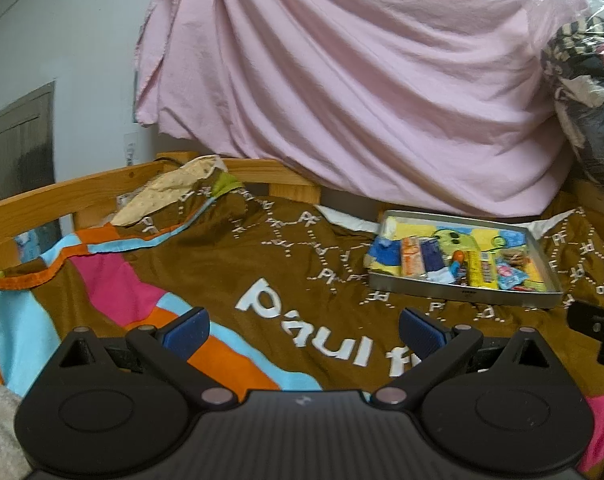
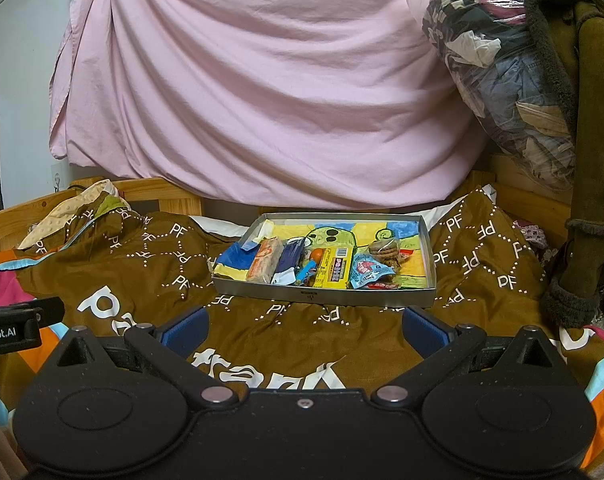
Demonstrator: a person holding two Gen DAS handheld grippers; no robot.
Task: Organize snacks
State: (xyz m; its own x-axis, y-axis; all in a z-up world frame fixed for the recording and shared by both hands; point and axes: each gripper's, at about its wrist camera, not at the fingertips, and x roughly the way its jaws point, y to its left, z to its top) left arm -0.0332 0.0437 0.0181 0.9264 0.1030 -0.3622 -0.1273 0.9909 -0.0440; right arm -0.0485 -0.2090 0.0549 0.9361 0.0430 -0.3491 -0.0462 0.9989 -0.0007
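Observation:
A shallow grey metal tray (image 2: 322,295) lies on a brown bedspread (image 2: 142,272), its floor lined with a bright drawing. Inside it lie several snacks: an orange-wrapped bar (image 2: 265,265), a dark blue packet (image 2: 290,260), a yellow candy pack (image 2: 334,272), a light blue packet (image 2: 366,272) and a bag of brown cookies (image 2: 384,251). My right gripper (image 2: 304,330) is open, empty, just short of the tray's near wall. In the left wrist view the tray (image 1: 462,294) sits ahead to the right. My left gripper (image 1: 302,330) is open and empty over the bedspread (image 1: 222,264).
A pink sheet (image 2: 262,92) hangs behind the bed. A wooden bed rail (image 1: 62,192) runs along the far left. A clear bag of clothes (image 2: 502,72) and a green fleece-lined coat (image 2: 590,160) crowd the right. Each gripper's body shows at the other view's edge.

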